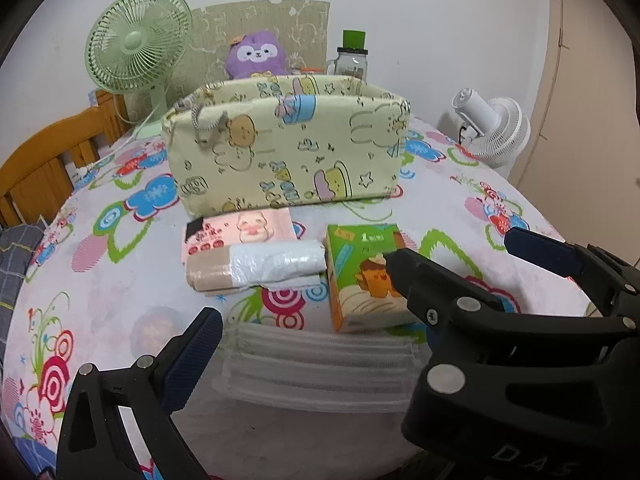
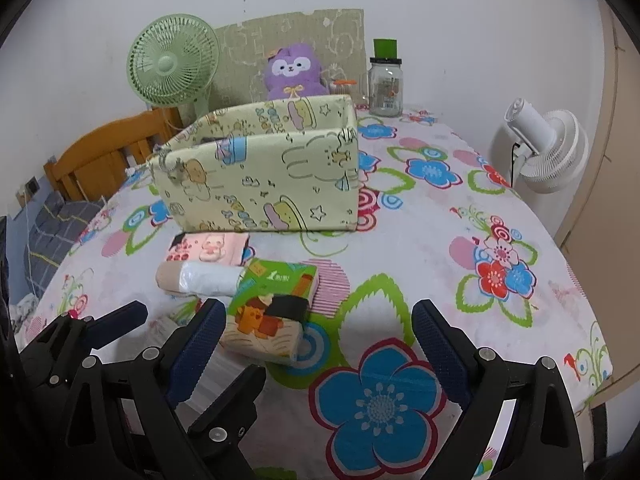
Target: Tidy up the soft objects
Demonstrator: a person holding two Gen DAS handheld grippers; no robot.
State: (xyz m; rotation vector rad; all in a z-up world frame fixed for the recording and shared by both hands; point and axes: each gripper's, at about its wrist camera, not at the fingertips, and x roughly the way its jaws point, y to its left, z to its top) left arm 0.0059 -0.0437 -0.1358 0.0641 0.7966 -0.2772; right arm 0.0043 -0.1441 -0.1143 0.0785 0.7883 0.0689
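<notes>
- Far left: pale green desk fan (image 1: 138,42) and orange wooden chair back (image 1: 48,160) sit past the bench edge; not much swing room that side.
- Your left claw (image 1: 320,320) is spread wide, holding nothing, low over the clear-wrapped stack of white face masks (image 1: 320,368) at the near edge.
- Pink printed tissue pack (image 1: 240,232) and the beige-and-white rolled bag bundle (image 1: 256,268) lie touching, just in front of the yellow cartoon-print fabric storage box (image 1: 288,148).
- Green-and-orange tissue pack (image 2: 272,312) is next over, touching the roll's end; all four soft items are on the flowered cloth bench (image 2: 440,248), none boxed.
- Box interior looks empty as far as you can see, so the task looks barely begun.
- Your right claw (image 2: 316,352) is also wide open w/ nothing in it, its left finger just beside the green pack.
- Purple plush toy (image 2: 294,70) and glass jar w/ green lid (image 2: 385,80) stand behind the box.
- Right half of the bench is bare; white fan (image 2: 548,148) is off the far right edge.
</notes>
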